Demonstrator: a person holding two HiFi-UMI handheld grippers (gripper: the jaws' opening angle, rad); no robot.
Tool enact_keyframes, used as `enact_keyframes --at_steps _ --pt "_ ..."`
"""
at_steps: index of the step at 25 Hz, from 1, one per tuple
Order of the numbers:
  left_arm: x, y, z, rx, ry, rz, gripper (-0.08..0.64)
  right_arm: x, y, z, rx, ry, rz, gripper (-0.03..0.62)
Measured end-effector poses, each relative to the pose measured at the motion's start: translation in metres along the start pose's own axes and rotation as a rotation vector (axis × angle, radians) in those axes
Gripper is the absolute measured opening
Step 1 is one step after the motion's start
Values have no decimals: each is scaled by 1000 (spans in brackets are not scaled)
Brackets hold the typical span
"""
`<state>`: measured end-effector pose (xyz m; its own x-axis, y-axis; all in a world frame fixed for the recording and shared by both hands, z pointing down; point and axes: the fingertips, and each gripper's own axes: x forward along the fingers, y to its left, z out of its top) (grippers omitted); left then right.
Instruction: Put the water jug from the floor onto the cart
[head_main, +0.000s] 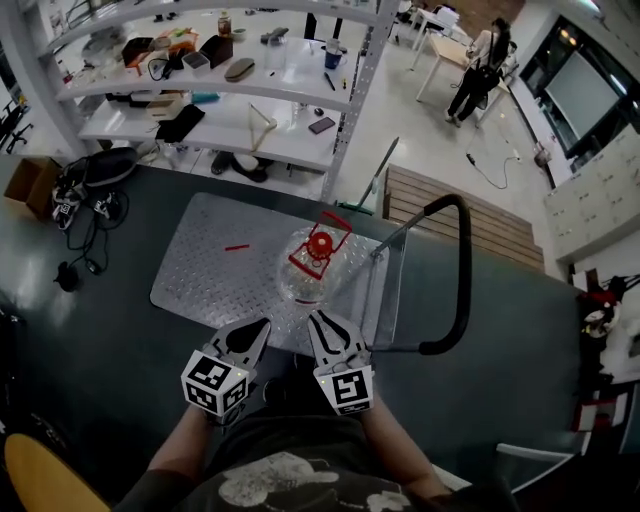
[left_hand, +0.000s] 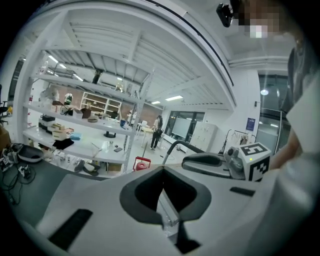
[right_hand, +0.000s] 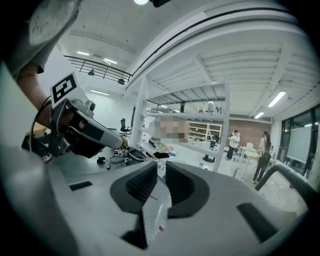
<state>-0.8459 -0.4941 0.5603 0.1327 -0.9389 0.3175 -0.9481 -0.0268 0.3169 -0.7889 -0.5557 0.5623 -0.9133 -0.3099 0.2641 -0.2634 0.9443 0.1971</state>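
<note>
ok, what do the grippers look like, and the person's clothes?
The left gripper and right gripper have pale grey shells, dark jaw pads, each with a cube of black-and-white square markers. Person wears a dark T-shirt with a pale print.

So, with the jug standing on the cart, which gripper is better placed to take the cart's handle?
Right, probably: the right gripper lies nearer the black handle on the right of the cart, while the left gripper would have to cross past the jug.

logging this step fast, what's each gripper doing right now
left gripper: shut, jaws together, holding nothing.
right gripper: open by a narrow gap, nothing between its jaws.
</note>
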Motion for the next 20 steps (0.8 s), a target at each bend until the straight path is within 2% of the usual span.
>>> enact_keyframes --at_steps 5,8,11,15,20 --pt "-18 -31 -2 12 -25 -29 8 -42 4 10 -2 -31 -43 -8" --pt "-23 -55 -4 34 -32 -36 8 -65 -8 8 7 -48 -95 -8" --pt "-29 -79 -14 40 -29 -27 8 -84 -8 3 -50 -17 -115 -9" --pt "-38 -119 -36 32 -24 7 8 -126 1 -6 -86 -25 -79 -9" --pt "-56 -189 -58 31 -51 71 8 -207 3 -27 -55 -43 -27 -9"
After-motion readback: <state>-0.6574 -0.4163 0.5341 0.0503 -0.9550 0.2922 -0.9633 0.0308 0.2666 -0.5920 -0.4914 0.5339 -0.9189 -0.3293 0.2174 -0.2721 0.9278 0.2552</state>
